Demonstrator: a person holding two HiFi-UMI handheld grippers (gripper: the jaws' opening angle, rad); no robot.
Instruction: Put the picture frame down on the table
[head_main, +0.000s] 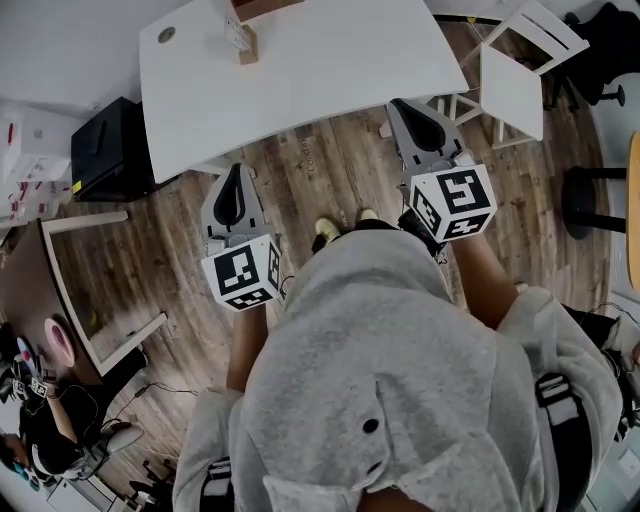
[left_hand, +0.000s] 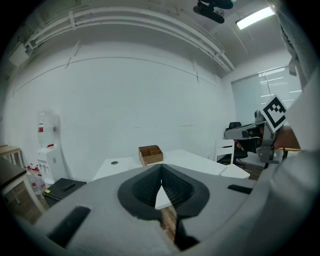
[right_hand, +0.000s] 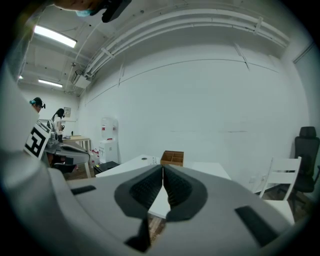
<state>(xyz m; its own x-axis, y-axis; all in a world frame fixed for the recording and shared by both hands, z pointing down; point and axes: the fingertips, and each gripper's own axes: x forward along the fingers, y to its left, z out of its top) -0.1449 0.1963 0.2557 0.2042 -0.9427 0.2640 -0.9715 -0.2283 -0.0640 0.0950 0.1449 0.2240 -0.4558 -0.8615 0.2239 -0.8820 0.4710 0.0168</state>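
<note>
A white table (head_main: 300, 70) stands ahead of me on the wood floor. At its far edge sits a wooden compartment box (left_hand: 151, 154), also in the right gripper view (right_hand: 172, 158). Beside it stands a small upright item on a wooden base (head_main: 241, 40); it is too small to tell whether it is the picture frame. My left gripper (head_main: 238, 172) hangs over the floor short of the table's near edge, shut and empty (left_hand: 161, 171). My right gripper (head_main: 403, 106) reaches the table's near right edge, also shut with nothing in it (right_hand: 163, 170).
A white chair (head_main: 520, 60) stands right of the table, with a black stool (head_main: 590, 200) further right. A black box (head_main: 105, 145) lies on the floor at the left, near a wooden-framed side table (head_main: 90, 290). A water dispenser (left_hand: 47, 145) stands by the wall.
</note>
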